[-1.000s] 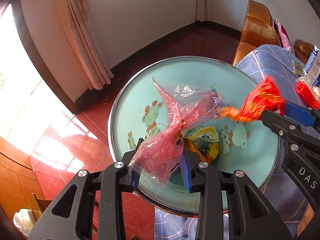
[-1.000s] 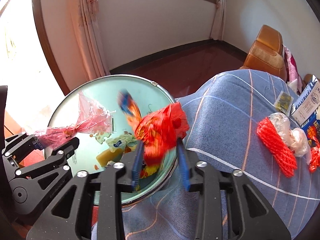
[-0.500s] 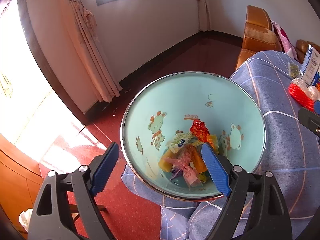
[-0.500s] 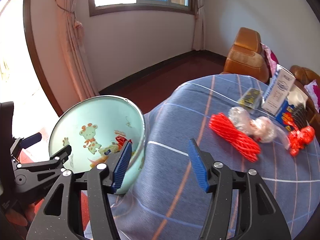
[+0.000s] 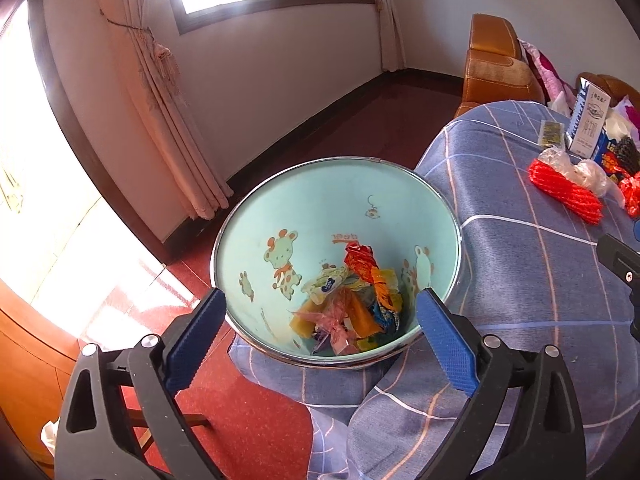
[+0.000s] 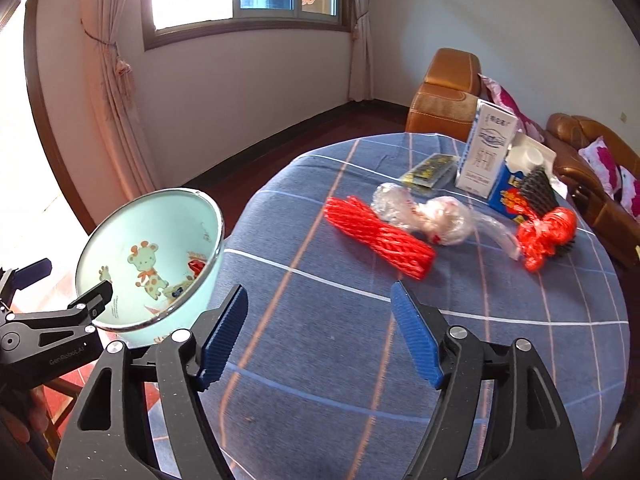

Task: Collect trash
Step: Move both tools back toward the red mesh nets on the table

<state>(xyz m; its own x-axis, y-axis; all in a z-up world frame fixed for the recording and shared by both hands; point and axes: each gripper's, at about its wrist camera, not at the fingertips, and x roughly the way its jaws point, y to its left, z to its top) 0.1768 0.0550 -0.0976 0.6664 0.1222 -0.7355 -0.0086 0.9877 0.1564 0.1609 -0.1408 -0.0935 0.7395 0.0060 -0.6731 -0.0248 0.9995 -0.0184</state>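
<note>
Both my grippers, left [image 5: 320, 336] and right [image 6: 320, 336], gape wide with nothing in them, wrappers [image 5: 352, 300] piled in the tilted basin [image 5: 280, 208], red net [image 6: 378, 236] lying diagonally on the table [image 6: 500, 352].

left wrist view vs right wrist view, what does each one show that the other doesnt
Only the left wrist view looks down into the basin and shows the whole pile of wrappers at its bottom, with the open left tool framing it.

Only the right wrist view shows the whole red mesh bundle, the black brush and the sofa behind the table, beyond the open right tool.

Both show the basin, the red net sleeve, the clear plastic bag, the white carton and the blue checked tablecloth.
</note>
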